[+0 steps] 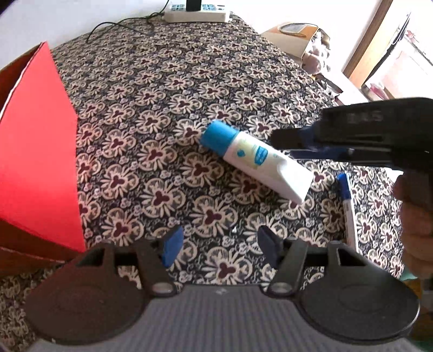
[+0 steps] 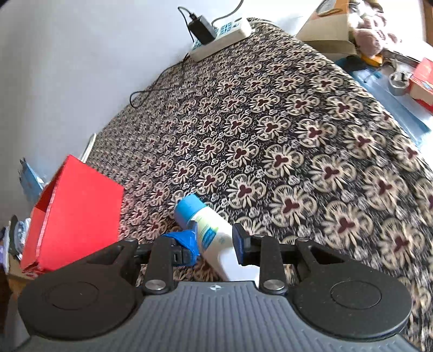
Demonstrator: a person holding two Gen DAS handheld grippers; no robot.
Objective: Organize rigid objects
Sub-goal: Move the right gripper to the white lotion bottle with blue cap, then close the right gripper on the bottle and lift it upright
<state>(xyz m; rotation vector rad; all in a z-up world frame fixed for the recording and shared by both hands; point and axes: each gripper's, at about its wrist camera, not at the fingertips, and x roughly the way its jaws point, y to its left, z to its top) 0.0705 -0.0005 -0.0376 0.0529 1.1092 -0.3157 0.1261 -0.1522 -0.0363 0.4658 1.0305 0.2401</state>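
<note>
A white tube with a blue cap [image 1: 254, 159] is held above the patterned cloth. My right gripper [image 1: 295, 147] is shut on the white tube; in the right wrist view the tube [image 2: 213, 235] sits between its blue pads [image 2: 238, 241], cap pointing away. My left gripper [image 1: 219, 246] is open and empty, low over the cloth, nearer than the tube. A red open box [image 1: 35, 151] stands at the left; it also shows in the right wrist view [image 2: 78, 211]. A blue-and-white pen [image 1: 347, 208] lies on the cloth at the right.
A white power strip [image 1: 197, 12] with a black charger and cable lies at the table's far edge. A cardboard box [image 1: 292, 35] and clutter stand at the far right. The floral cloth [image 2: 297, 140] covers the table.
</note>
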